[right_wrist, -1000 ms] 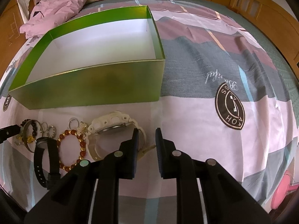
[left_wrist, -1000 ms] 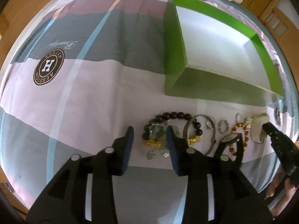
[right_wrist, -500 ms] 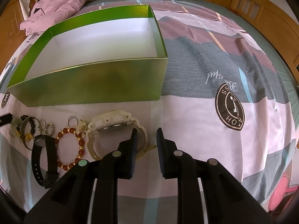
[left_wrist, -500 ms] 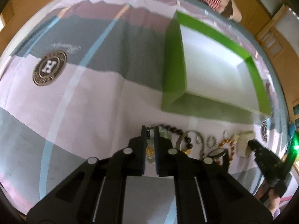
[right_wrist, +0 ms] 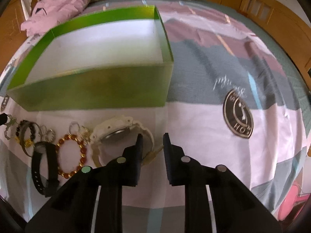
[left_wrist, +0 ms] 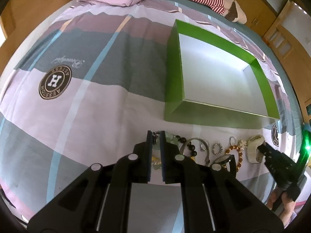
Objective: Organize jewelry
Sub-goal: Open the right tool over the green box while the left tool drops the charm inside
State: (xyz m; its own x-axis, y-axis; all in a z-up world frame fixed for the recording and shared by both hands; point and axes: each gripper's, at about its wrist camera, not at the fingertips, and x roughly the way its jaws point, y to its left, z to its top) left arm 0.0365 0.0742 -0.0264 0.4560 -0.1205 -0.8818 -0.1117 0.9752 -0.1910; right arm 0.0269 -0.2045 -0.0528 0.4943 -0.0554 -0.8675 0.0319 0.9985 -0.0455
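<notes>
A pale green jade bracelet (left_wrist: 156,151) sits pinched between the nearly closed fingers of my left gripper (left_wrist: 156,136), low over the bedsheet (left_wrist: 97,116). Just to its right the rest of the jewelry lies in a row: dark bead bracelet (left_wrist: 191,148), silver bangle (left_wrist: 206,145), small ring (left_wrist: 217,148), amber bead bracelet (right_wrist: 71,156), black watch (right_wrist: 43,171) and white watch (right_wrist: 118,130). My right gripper (right_wrist: 152,138) hovers half open, its left finger over the white watch's strap, holding nothing. Beyond both grippers stands the empty green box (left_wrist: 175,97)
</notes>
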